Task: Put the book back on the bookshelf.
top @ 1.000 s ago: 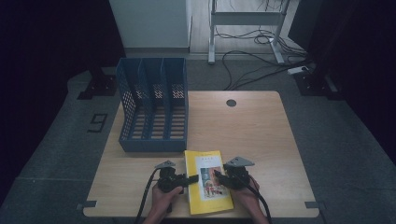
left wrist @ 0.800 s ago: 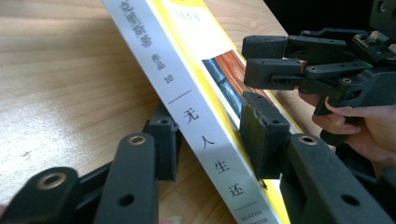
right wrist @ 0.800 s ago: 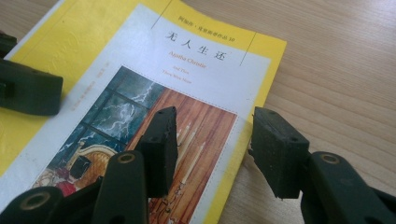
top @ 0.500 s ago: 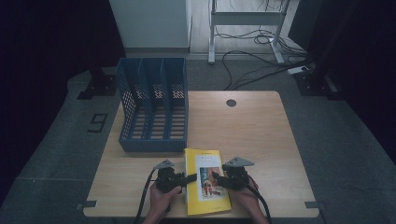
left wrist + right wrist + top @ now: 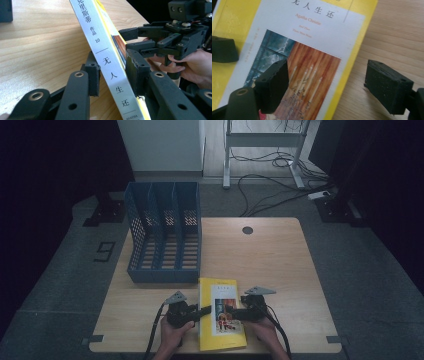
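A yellow paperback book [image 5: 220,320] lies near the front edge of the wooden table [image 5: 275,260]. My left gripper [image 5: 203,310] is at the book's left side, and in the left gripper view [image 5: 112,72] its two pads press on either side of the white spine [image 5: 106,62], with that edge tilted up. From the right, my right gripper [image 5: 230,311] reaches over the cover. It stands open [image 5: 327,85], with one jaw above the cover picture [image 5: 312,72] and the other over bare wood past the book's edge. It also shows in the left gripper view [image 5: 136,38].
A blue three-slot file holder [image 5: 162,245] stands at the back left of the table, just behind the book. A round cable hole [image 5: 247,230] sits near the far edge. Cables and desk legs lie on the floor beyond.
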Demonstrator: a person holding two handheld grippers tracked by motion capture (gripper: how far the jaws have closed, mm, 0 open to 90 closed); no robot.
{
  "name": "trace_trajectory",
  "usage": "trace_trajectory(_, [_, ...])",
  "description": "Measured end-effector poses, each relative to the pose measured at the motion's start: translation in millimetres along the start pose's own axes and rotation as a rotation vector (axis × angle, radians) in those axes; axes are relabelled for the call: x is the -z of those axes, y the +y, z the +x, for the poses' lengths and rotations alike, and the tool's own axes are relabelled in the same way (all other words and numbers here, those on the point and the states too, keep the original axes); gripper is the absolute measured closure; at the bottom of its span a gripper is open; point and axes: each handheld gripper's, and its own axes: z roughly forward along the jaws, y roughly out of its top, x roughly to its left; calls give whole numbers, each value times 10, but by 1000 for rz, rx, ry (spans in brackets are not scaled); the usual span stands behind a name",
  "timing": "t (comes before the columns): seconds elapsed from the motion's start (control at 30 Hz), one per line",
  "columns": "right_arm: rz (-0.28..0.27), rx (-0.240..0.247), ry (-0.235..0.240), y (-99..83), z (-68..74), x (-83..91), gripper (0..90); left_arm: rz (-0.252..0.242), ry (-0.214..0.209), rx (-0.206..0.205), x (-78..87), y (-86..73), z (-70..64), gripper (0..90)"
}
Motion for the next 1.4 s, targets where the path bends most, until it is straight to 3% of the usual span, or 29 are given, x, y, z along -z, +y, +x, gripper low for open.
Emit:
trace_trajectory(0.23, [-30,-8,55,23,16,1,179,-7,-8,-32,16,15,-48,663])
trace_trajectory(0.53, [-65,-8,53,61,53,93,213,-22,-13,-70,59,50,-123,666])
trace_trajectory(0.73, [-99,28,24,112,128,185,221,-54,-16,-106,113,81,-204,681])
trace_trajectory(0.93, [-130,38,33,143,153,250,226,-69,-14,-134,151,105,-269,692])
trace_trajectory(1.13, [-148,22,51,156,144,259,188,-74,-16,-144,155,106,-294,696])
trace_trajectory(1.4, [-187,-46,105,179,70,242,103,-67,-26,-161,138,107,-361,702])
